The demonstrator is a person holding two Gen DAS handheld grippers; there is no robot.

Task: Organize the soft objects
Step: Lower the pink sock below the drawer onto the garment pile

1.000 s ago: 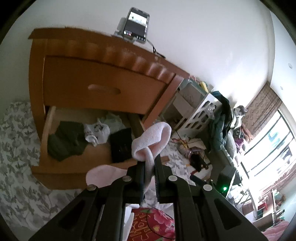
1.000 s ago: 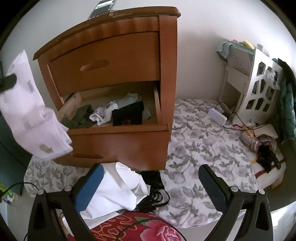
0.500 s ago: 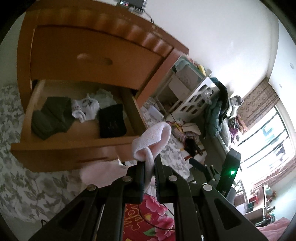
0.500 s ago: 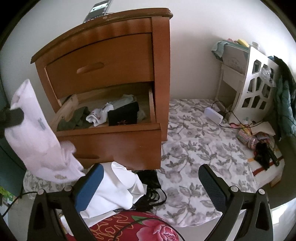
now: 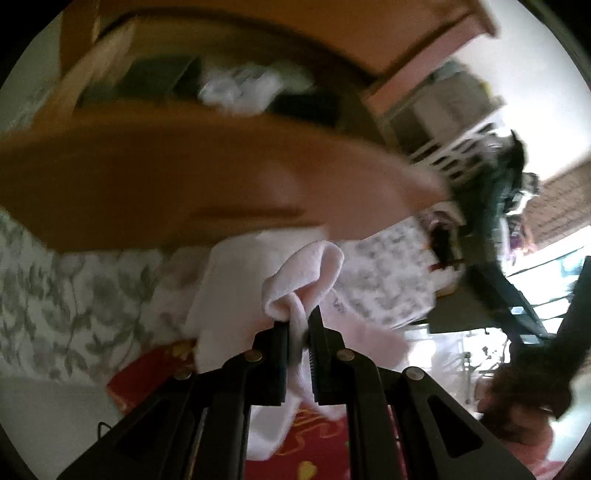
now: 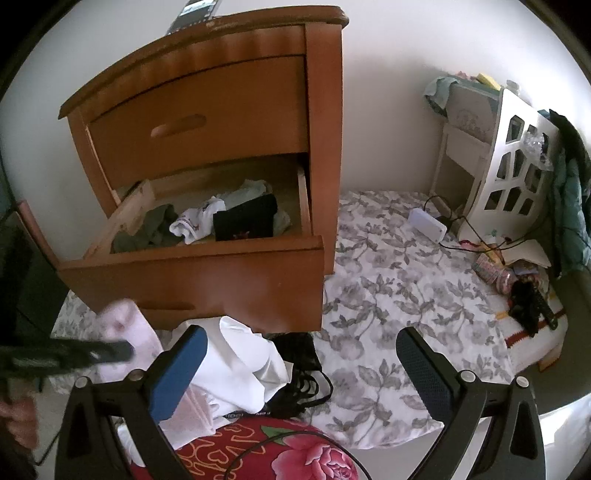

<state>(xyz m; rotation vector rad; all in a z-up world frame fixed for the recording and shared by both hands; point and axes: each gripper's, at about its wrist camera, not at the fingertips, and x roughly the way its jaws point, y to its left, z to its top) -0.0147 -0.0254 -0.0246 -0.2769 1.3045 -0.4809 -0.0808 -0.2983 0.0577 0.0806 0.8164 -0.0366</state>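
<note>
My left gripper [image 5: 298,321] is shut on a pale pink cloth [image 5: 306,273], which hangs low in front of the open bottom drawer [image 5: 184,177]; that view is blurred. In the right wrist view the same left gripper [image 6: 122,350] shows as a dark blur at the lower left with the pink cloth [image 6: 125,325] near the floor cover. My right gripper [image 6: 299,354] stands open above a white garment [image 6: 243,369] and a black strappy garment [image 6: 299,384]. The open drawer [image 6: 199,273] holds a green item [image 6: 155,229], a white sock [image 6: 195,221] and a black folded item [image 6: 243,221].
The wooden nightstand [image 6: 221,110] has a phone [image 6: 194,11] on top. A grey-flowered sheet [image 6: 399,302] covers the floor. A red flowered cloth [image 6: 280,450] lies under my grippers. A white rack [image 6: 513,170], cables and a white box [image 6: 428,223] stand at the right.
My left gripper has dropped with the pink cloth from beside the nightstand's upper part to below the open drawer's front. The right gripper has not moved.
</note>
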